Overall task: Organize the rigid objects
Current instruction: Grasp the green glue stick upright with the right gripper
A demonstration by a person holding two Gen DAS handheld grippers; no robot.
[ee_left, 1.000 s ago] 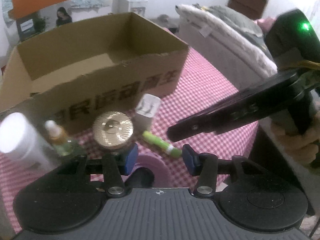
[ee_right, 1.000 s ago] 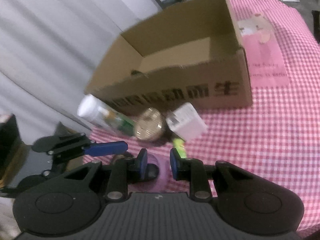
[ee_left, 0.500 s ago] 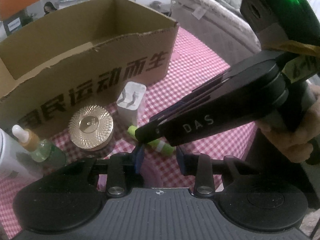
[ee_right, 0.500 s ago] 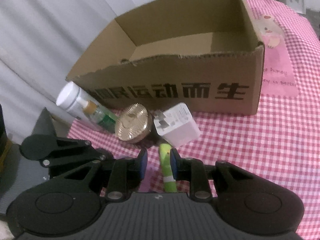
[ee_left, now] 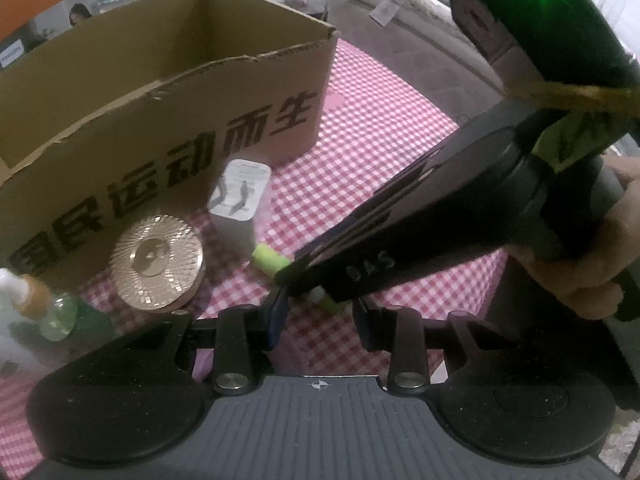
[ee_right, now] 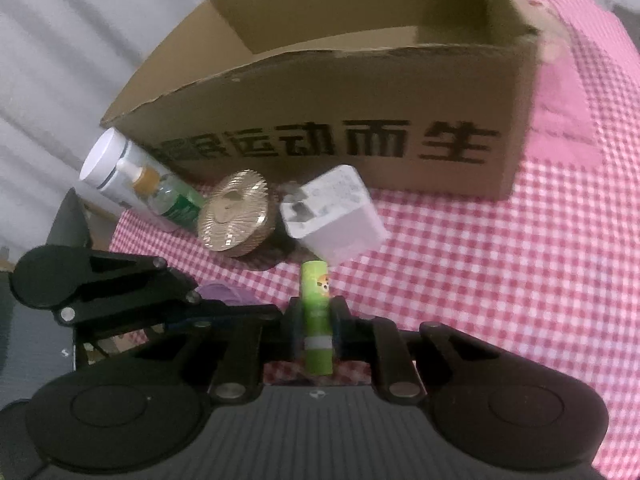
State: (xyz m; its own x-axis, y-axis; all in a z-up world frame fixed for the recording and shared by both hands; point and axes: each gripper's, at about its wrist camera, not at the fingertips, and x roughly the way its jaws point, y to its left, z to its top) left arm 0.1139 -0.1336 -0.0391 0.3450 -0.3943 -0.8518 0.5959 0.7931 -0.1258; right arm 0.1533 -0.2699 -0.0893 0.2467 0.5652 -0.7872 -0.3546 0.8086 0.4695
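A: Where's the green tube (ee_right: pixel 316 312)?

B: Lying on the checked counter (ee_right: pixel 500 280), just in front of the white charger (ee_right: pixel 334 212). The right gripper (ee_right: pixel 316 330) has it: both pads press its sides near the white band, so it is clamped on the tube, with the far end sticking out toward the charger.

A: And the left gripper (ee_left: pixel 318 314)?

B: Its jaws stand narrow with nothing between the pads that I can see; only the checked cloth shows in the gap. Its left finger sits close to the tip of the right gripper, which crosses the left wrist view from the right, held by a hand (ee_left: pixel 592 276).

A: What else is around?

B: A gold ribbed lid (ee_right: pixel 234 214) just left of the charger, then a small green bottle (ee_right: pixel 176 200) with an orange neck, and a white bottle (ee_right: pixel 108 168) behind it. All sit in front of the open cardboard box (ee_right: pixel 360 96) with black lettering. A purple thing (ee_right: pixel 218 294) shows near the left gripper; I cannot tell what it is.
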